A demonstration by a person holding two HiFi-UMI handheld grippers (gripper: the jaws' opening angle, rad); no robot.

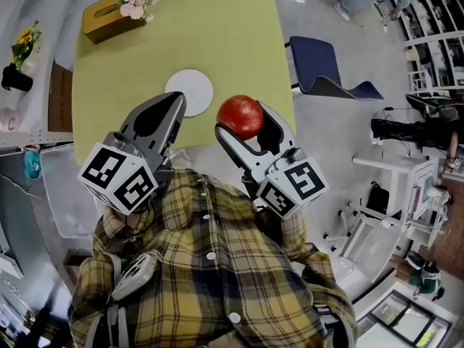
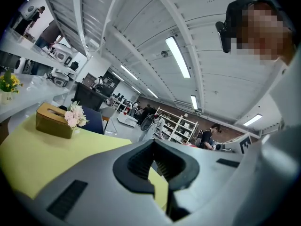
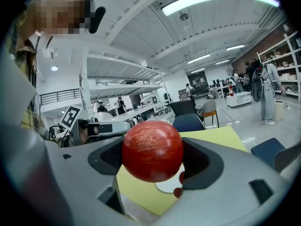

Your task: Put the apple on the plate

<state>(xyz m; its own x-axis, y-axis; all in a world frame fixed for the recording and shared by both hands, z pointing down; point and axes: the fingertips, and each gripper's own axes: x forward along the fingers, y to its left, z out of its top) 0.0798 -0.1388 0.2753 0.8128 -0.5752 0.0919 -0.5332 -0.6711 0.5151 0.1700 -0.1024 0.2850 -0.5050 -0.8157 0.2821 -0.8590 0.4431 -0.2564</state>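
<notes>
Yellow-green table (image 1: pixel 217 42), blue chair (image 1: pixel 315 64) just beside it, glossy grey floor (image 1: pixel 326 27), strip lights (image 2: pixel 178 56) overhead, shelving (image 2: pixel 181 126) way back.

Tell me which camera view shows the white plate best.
The head view: the plate shows nearly whole on the yellow table. The right gripper view catches only a sliver below the apple; the left gripper view misses it.

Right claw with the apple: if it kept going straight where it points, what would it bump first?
Probably nothing soon. The right claw, shut on the apple, points out above the yellow table, with the white plate just below its line. Height is hard to judge.
</notes>
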